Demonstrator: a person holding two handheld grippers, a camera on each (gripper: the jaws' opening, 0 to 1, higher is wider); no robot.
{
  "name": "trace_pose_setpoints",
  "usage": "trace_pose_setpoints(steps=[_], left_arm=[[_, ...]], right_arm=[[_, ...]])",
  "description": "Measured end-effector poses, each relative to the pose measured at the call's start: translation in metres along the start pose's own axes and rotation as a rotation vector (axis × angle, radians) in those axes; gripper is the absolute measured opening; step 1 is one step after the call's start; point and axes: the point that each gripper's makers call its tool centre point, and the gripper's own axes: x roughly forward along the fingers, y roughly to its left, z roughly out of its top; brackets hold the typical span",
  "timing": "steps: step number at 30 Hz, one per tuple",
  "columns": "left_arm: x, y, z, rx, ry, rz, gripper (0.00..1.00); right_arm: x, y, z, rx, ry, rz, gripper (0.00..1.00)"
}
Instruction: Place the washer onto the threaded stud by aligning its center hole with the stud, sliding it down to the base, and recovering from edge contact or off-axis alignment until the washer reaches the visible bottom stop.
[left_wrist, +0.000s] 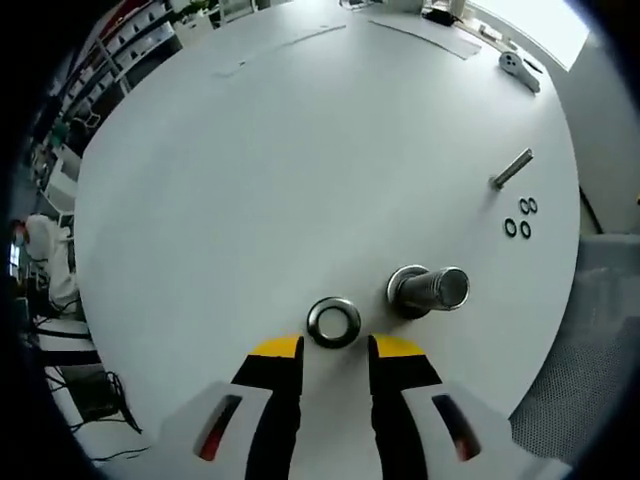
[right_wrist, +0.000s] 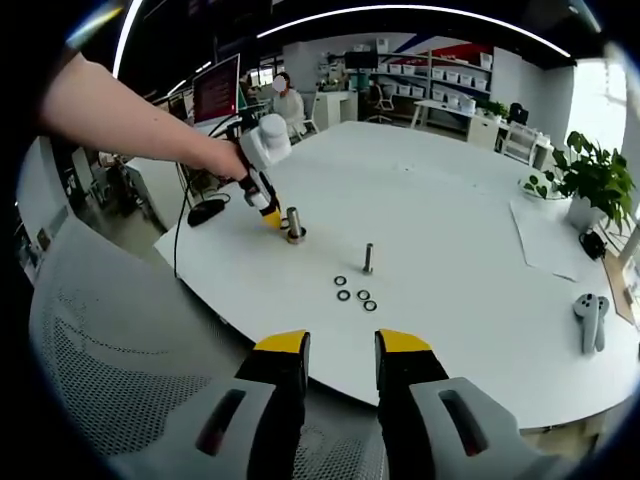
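My left gripper hangs with jaws apart, empty, just below the shiny steel washer lying flat on the white round bench, bottom centre; thick threaded stud beside it, right. Right gripper also apart, empty.

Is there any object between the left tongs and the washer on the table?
No, nothing visible stands between them. The washer lies flat on the white table just ahead of the open left tongs, with the threaded stud beside it.

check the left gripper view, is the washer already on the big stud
No, the washer lies flat on the table beside the big stud, just ahead of the open left gripper.
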Motion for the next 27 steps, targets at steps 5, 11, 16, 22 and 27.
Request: trace_pose_setpoints(steps=[5,11,16,22,27], left_arm=[[0.006,0.004,-0.001,0.002,0.008,-0.006,0.24],[0.011,0.002,0.004,0.000,0.012,-0.006,0.25],[0.012,0.007,0.011,0.014,0.009,-0.007,0.23],[0.016,0.008,0.010,0.012,-0.008,-0.015,0.21],[0.015,0.004,0.008,0.009,0.003,-0.017,0.21]], right_arm=[[0.000,0.000,0.000,0.000,0.001,-0.001,0.29],[0.000,-0.001,0.000,0.003,-0.001,-0.007,0.29],[0.000,-0.002,0.000,0.003,0.001,-0.009,0.29],[-0.001,-0.006,0.001,0.008,-0.001,-0.016,0.29],[0.000,-0.005,0.000,0.003,0.005,-0.013,0.28]])
